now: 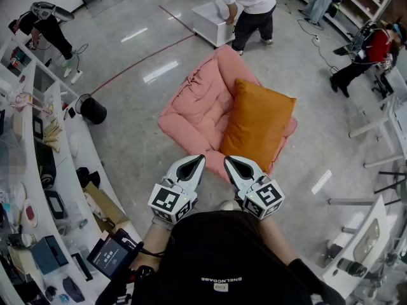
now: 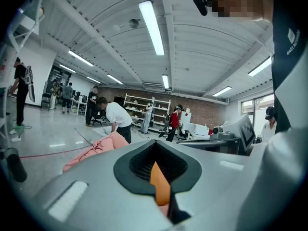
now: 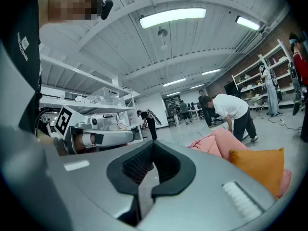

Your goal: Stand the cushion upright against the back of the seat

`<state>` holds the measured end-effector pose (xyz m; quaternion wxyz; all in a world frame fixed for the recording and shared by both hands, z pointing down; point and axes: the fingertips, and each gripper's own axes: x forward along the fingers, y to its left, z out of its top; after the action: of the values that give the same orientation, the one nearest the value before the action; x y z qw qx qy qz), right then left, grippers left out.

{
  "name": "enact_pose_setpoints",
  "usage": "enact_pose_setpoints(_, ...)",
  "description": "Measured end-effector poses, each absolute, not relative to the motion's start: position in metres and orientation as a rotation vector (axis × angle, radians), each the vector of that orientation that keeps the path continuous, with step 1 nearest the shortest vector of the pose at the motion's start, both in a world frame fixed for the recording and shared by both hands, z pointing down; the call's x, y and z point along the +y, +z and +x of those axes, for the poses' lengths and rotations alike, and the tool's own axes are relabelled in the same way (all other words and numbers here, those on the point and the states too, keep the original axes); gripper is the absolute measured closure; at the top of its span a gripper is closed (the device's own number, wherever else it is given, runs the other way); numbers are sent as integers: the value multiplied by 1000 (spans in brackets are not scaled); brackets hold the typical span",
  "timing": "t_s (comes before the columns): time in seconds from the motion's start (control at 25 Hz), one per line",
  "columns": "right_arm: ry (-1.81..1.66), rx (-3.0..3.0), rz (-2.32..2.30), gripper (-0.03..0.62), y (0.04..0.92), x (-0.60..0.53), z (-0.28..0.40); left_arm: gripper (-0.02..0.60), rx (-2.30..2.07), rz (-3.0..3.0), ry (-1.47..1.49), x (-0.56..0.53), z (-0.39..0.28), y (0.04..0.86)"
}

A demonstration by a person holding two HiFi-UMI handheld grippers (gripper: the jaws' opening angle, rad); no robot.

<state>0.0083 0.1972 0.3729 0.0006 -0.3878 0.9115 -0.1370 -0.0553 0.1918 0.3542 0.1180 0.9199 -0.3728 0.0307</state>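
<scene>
An orange cushion point(image 1: 257, 124) rests on the right half of a pink padded floor seat point(image 1: 194, 107), its long side running from the seat's front towards its back. Both grippers hover side by side just short of the seat's near edge, apart from the cushion. My left gripper point(image 1: 194, 164) is shut and empty; my right gripper point(image 1: 234, 164) is shut and empty too. The left gripper view shows a strip of the orange cushion point(image 2: 160, 184) past its jaws and the pink seat point(image 2: 94, 148) at left. In the right gripper view the cushion point(image 3: 260, 170) stands ahead at right.
A person in a white shirt point(image 1: 245, 5) bends over a white box point(image 1: 213, 23) just behind the seat. A cluttered workbench point(image 1: 38, 170) runs along the left, with a black round object point(image 1: 93, 110) on the floor. White desks point(image 1: 381, 129) and more people stand at right.
</scene>
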Motion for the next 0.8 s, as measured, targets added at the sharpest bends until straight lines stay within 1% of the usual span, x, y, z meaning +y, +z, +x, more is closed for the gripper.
enact_pose_setpoints(0.56, -442, 2875, -1239, 588, 375, 187, -38, 561, -1010, 2627, 79, 180, -100, 362)
enact_pose_setpoints(0.8, -485, 2820, -1313, 588, 377, 176, -53, 561, -1046, 2600, 61, 168, -136, 369)
